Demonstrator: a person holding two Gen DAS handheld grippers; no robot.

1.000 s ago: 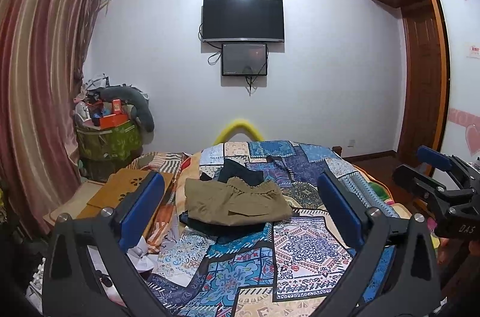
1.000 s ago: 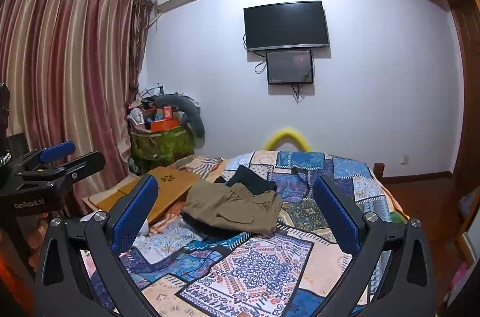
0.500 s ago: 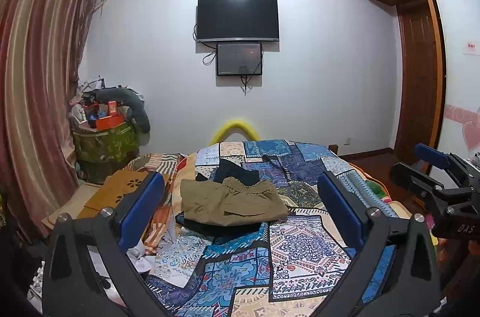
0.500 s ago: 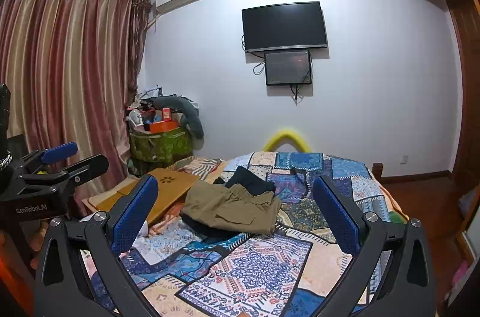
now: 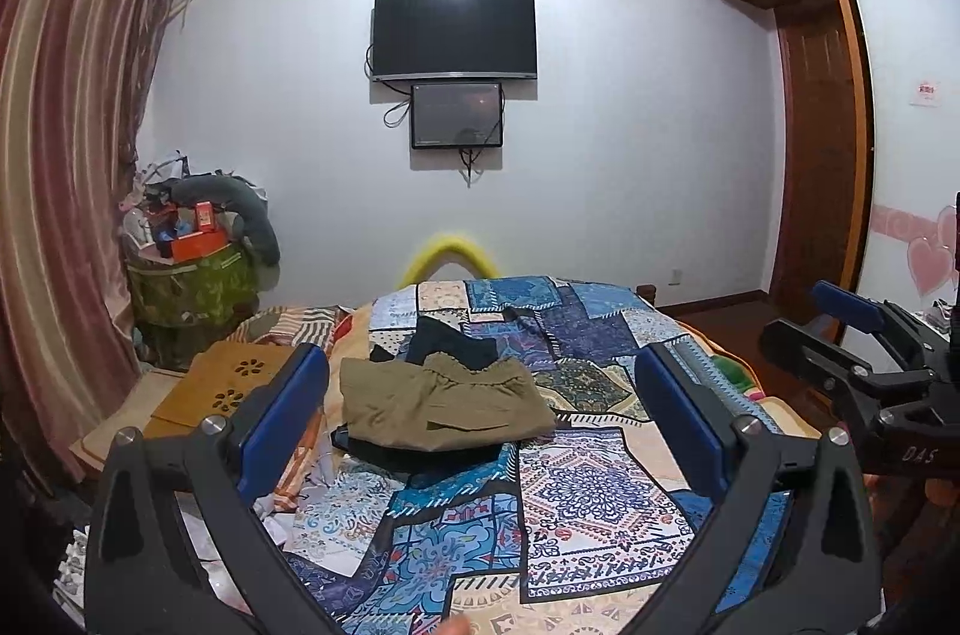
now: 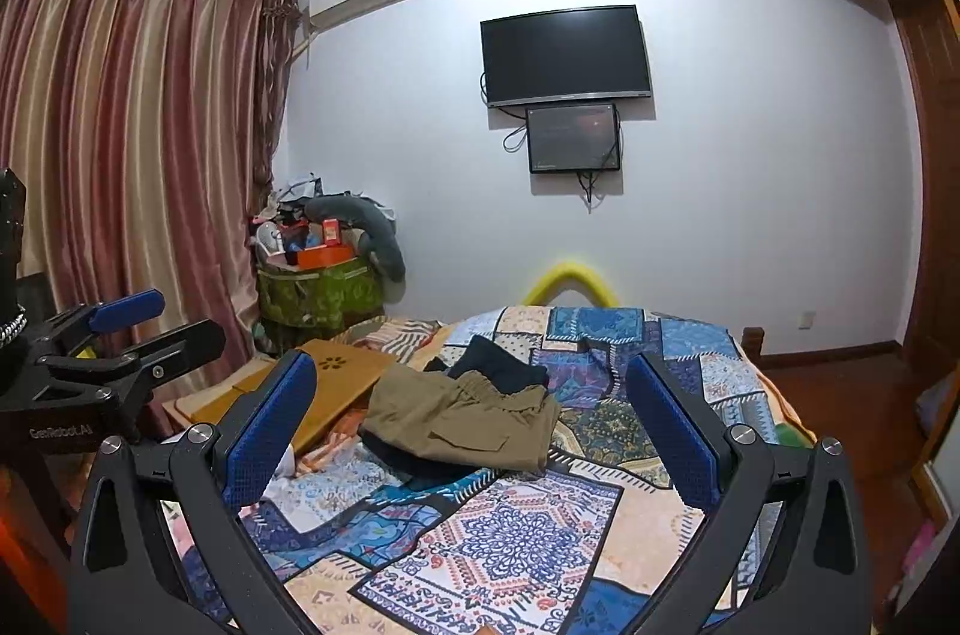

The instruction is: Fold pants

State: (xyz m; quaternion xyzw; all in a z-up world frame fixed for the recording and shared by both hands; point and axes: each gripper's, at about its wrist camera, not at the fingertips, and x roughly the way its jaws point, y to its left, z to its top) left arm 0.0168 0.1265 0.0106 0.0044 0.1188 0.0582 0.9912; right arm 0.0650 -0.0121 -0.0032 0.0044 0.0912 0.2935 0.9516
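Lying folded on the patchwork blue-patterned bedspread, the olive-khaki cloth pants rest atop a dark garment, far from both tools. The left gripper and right gripper hover nearer, blue-padded jaws spread wide, gripping nothing.

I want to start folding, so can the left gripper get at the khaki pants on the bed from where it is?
Probably yes. The left gripper is open and empty, and only patchwork bedspread lies between it and the khaki pants.
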